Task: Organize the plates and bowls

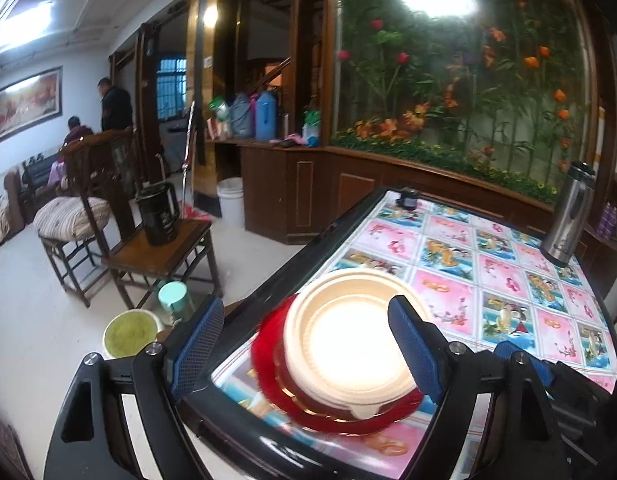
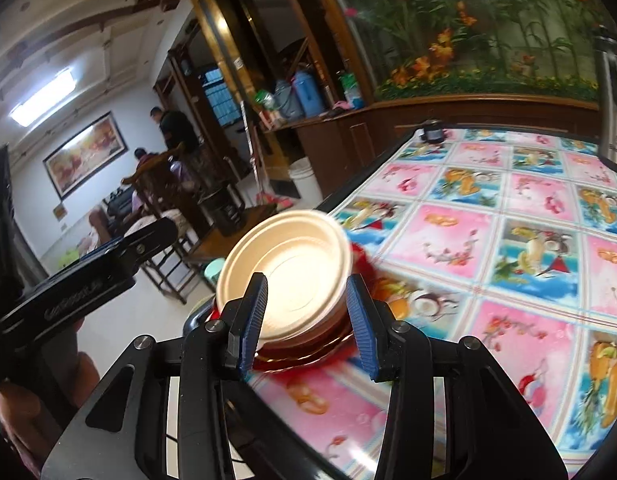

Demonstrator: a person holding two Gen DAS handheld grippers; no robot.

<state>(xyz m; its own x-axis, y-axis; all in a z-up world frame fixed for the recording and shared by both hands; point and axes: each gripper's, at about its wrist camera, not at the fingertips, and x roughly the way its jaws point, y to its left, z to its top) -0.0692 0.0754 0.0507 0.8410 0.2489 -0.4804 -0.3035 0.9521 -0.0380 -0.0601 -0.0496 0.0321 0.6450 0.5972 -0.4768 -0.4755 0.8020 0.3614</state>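
We see a cream bowl [image 1: 350, 346] sitting in a red plate [image 1: 268, 344], both at the near left corner of the table [image 1: 508, 280]. Left gripper [image 1: 312, 348] is spread wide, fingers either side of the bowl, not pressing it. Right gripper [image 2: 310, 322] is part-open with the stack's near edge between its pads [image 2: 256, 320]; can't tell if it's actually pinching. Steel flask [image 1: 568, 216] stands at the far right edge, well apart from the stack.

A cream paper bowl [image 1: 350, 340] sits on a red plastic plate [image 1: 276, 364] near the edge of the picture-tiled table [image 1: 508, 280]; a steel flask [image 1: 568, 216] stands far behind.
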